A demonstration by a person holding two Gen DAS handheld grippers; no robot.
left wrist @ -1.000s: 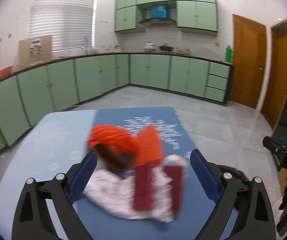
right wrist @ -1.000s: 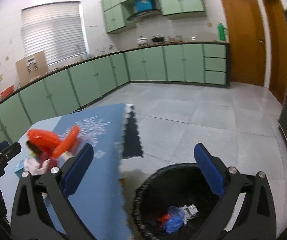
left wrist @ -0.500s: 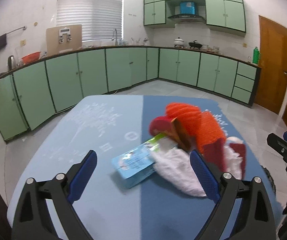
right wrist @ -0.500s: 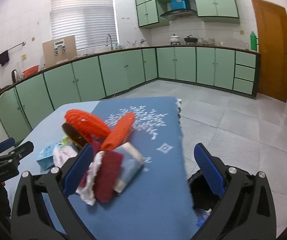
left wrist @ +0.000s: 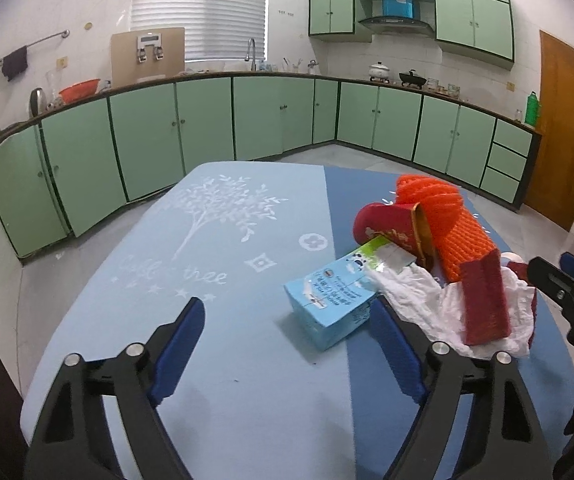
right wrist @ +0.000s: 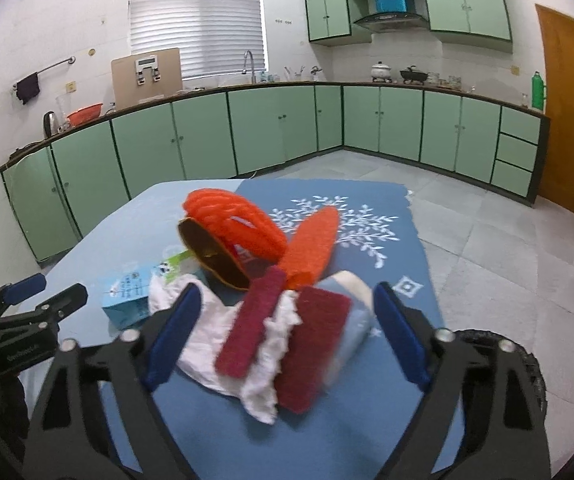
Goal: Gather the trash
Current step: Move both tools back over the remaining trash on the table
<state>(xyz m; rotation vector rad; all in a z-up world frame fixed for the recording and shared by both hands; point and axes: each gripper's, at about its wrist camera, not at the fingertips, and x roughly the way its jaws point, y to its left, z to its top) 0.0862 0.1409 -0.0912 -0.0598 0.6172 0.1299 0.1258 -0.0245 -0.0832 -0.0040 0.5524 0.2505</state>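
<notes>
Right wrist: tongs [right wrist: 287, 326] angled down, jaws closing.

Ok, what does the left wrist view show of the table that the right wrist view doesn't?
Only the left wrist view: the bare light-blue mat half with its tree print and the left gripper, jaws closing on nothing.

Only the right wrist view: the black trash bin beside the table, the dark-blue mat's leaf print, and the right gripper, closing around the dark red pads, not gripping.

Both: the blue carton, white tissue, orange foam net.
</notes>
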